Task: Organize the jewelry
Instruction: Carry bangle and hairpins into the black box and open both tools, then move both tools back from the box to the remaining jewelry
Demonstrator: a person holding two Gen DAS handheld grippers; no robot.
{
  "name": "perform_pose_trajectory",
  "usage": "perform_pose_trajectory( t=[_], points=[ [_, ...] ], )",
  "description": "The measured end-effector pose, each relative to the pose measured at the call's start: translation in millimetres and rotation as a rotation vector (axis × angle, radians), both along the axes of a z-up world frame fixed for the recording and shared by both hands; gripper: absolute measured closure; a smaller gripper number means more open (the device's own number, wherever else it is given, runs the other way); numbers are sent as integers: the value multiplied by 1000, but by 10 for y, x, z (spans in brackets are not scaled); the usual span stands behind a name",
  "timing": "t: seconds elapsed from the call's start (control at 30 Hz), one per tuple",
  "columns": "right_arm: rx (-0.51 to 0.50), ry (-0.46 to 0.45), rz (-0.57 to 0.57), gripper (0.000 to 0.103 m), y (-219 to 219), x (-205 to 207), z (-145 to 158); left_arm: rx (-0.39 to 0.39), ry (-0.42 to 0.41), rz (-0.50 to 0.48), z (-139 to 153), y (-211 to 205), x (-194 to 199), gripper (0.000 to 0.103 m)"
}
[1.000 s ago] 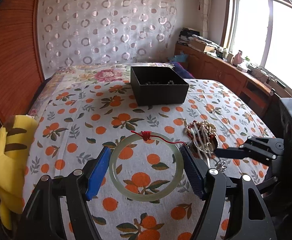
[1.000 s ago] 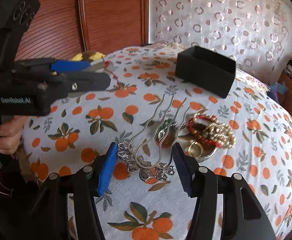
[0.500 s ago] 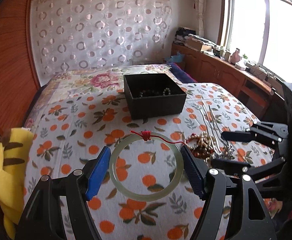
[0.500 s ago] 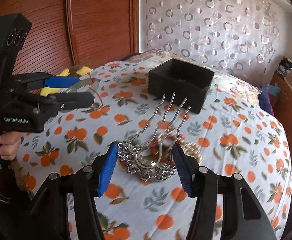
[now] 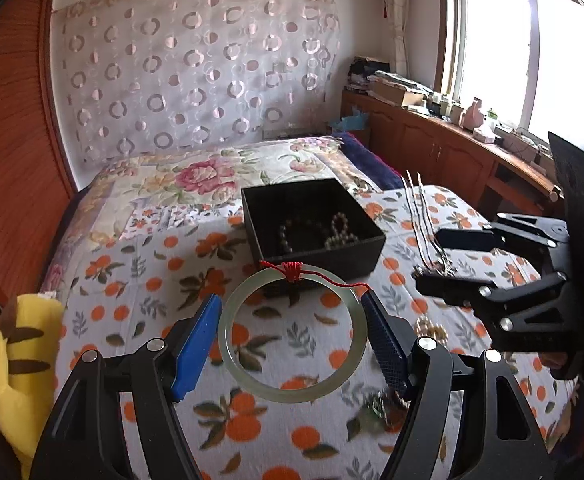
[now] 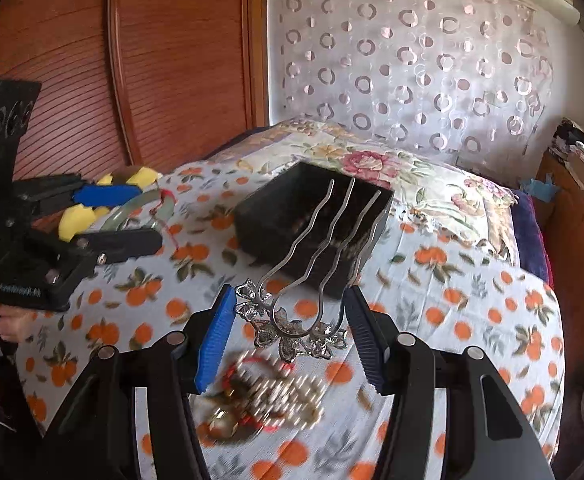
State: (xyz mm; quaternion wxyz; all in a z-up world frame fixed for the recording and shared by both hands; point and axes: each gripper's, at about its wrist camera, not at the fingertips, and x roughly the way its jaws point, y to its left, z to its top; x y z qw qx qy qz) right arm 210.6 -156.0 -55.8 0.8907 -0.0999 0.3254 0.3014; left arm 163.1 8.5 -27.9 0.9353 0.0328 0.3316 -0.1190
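My left gripper [image 5: 292, 332] is shut on a pale green jade bangle [image 5: 248, 380] with a red cord knot, held above the bedspread, near side of the black box [image 5: 356, 256]. Beaded strands lie in the box. My right gripper [image 6: 288, 328] is shut on a silver hair comb [image 6: 292, 332] with long wavy prongs that point toward the black box [image 6: 268, 220]. The comb's prongs also show in the left wrist view [image 5: 420, 216]. A pile of beaded bracelets and rings [image 6: 260, 396] lies blurred on the bed below the right gripper.
The bed has an orange-print cover [image 5: 140, 280]. A yellow plush toy [image 5: 16, 360] lies at its left edge. A wooden wardrobe [image 6: 132, 60] stands left, a wooden cabinet with clutter [image 5: 452, 148] under the window right.
Both grippers have lifted with their items and moved toward the black box. The comb left the bedspread and the jewelry pile dropped below it.
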Motion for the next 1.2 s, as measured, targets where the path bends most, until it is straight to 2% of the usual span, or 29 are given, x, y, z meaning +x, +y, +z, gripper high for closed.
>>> perform_pose_trajectory(
  t=[0.27,0.53,0.83,1.2],
  points=[
    [37,0,15,44,61,558,57,-9,-18,3,134,-7,345,34],
    [27,22,63,44,238,915,-76,-10,-19,11,168,47,625,34],
    [23,44,74,44,224,983,-163,-6,-6,16,137,64,804,34],
    [58,37,-58,44,-379,849,-170,26,16,-28,8,-176,1105,34]
  ],
)
